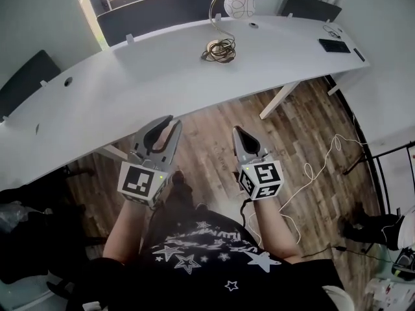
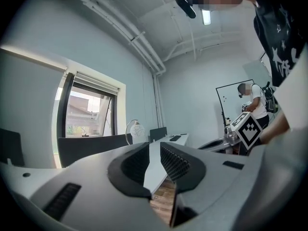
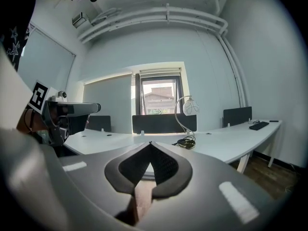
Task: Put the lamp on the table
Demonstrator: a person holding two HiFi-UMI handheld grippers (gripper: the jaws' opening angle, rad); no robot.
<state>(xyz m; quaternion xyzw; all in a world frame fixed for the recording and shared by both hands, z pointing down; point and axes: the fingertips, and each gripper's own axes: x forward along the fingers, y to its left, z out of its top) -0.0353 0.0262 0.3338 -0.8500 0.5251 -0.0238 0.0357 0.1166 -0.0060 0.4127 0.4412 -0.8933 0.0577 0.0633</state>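
Close to the person's body, the left gripper (image 1: 172,122) is held with its jaws a narrow gap apart and nothing between them. Beside it, the right gripper (image 1: 238,133) has its jaws closed together, empty. Beyond both, across the white table (image 1: 130,83), the lamp (image 1: 238,5) stands upright near the far edge, its cord (image 1: 220,52) coiled at the base.

Blk star-print tee (image 1: 214,254); grey left gripper (image 1: 174,121), right gripper (image 1: 237,129)
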